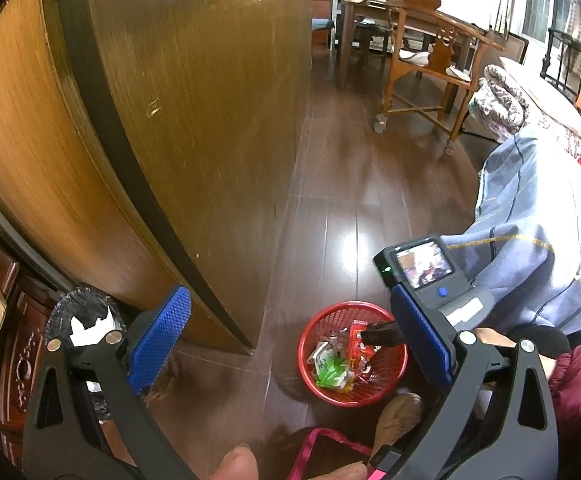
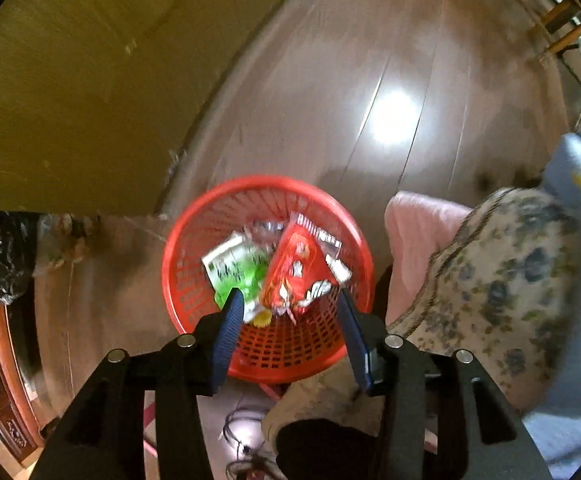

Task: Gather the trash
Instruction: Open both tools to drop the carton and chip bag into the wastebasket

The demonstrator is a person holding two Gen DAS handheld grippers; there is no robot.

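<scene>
A red mesh basket [image 2: 278, 344] stands on the dark wood floor, also seen low in the left wrist view as the red basket [image 1: 386, 376]. Inside lie a red snack wrapper [image 2: 298, 272], a green and white wrapper [image 2: 234, 268] and some clear plastic. My right gripper [image 2: 290, 316] points straight down over the basket, jaws open, its blue pads apart from the red wrapper below them. One dark finger [image 1: 384, 334] of it dips over the basket rim in the left wrist view. My left gripper [image 1: 290, 340] hangs higher, open wide and holding nothing.
A tall wooden cabinet [image 1: 170, 120] rises just left of the basket. A black plastic bag [image 1: 86, 308] sits at its foot. A person's slippered foot [image 1: 398, 416] and pink strap [image 1: 322, 444] lie near the basket. A floral cushion [image 2: 502, 280] and wooden chair [image 1: 422, 60] stand to the right.
</scene>
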